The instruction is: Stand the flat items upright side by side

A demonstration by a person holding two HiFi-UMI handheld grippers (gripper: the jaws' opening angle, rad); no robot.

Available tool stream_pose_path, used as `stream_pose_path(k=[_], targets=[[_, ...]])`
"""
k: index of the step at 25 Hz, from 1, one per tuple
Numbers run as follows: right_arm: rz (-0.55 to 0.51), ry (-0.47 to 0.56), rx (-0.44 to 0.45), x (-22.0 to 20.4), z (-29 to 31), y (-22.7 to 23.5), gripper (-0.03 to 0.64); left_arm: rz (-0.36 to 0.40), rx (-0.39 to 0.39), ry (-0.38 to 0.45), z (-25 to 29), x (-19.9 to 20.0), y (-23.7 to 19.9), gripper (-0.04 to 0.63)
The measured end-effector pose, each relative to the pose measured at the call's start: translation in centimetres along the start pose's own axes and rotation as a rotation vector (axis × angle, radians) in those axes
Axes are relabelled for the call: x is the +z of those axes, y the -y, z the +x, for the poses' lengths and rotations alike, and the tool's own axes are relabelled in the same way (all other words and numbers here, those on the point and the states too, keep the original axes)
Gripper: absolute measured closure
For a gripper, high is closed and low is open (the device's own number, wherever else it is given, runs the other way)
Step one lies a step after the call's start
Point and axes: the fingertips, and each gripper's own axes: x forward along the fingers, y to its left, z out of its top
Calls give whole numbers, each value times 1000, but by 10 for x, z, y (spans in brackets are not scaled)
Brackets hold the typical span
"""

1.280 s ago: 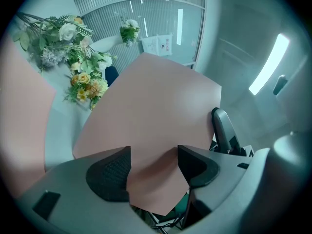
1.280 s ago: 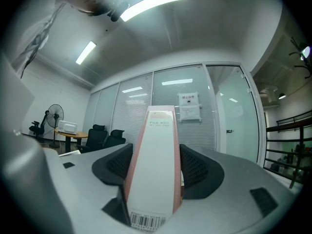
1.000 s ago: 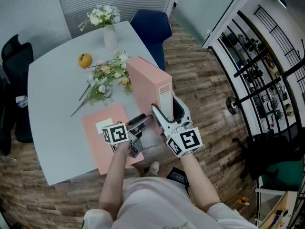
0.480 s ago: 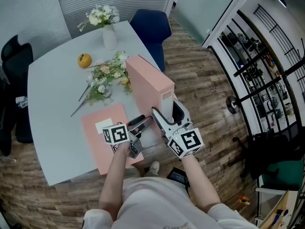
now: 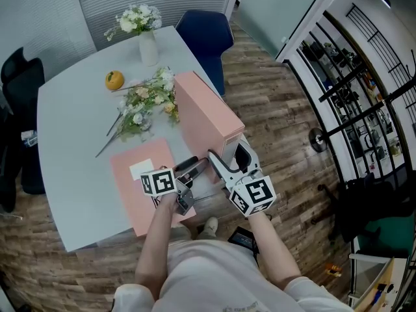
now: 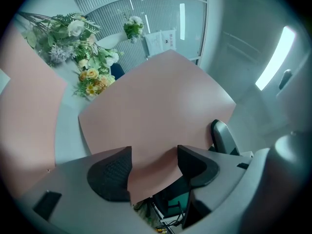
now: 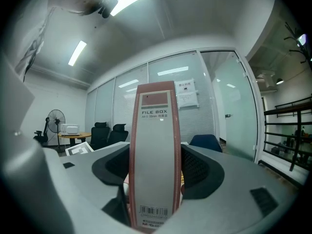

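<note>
Right gripper (image 7: 155, 167) jaws clenched on the grey spine of the upright pink cardboard file box (image 5: 205, 119) at the white desk (image 5: 71, 122) edge, left gripper (image 6: 155, 165) jaws spread round its lower corner; release before it sits square and it could topple off the edge

On table (image 5: 71, 129): upright file box (image 5: 207, 116) at R edge, flat file box (image 5: 140, 190) L of it, flowers (image 5: 146, 103) behind.

The left arm (image 5: 156, 236) and right arm (image 5: 272, 249) reach forward, close together. The right gripper (image 5: 231, 153) clamps its jaws on the box (image 5: 205, 116) spine. The left gripper (image 5: 192, 166), just left, has jaws spread around a box corner; whether they grip is unclear.
</note>
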Motion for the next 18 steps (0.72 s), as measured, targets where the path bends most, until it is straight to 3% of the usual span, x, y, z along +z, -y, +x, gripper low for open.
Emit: stream_pose_path(k=[18], targets=[[-16,-71,-19,-32,-23,-2,304,-35,12,-45,-3,-23,-13,308]])
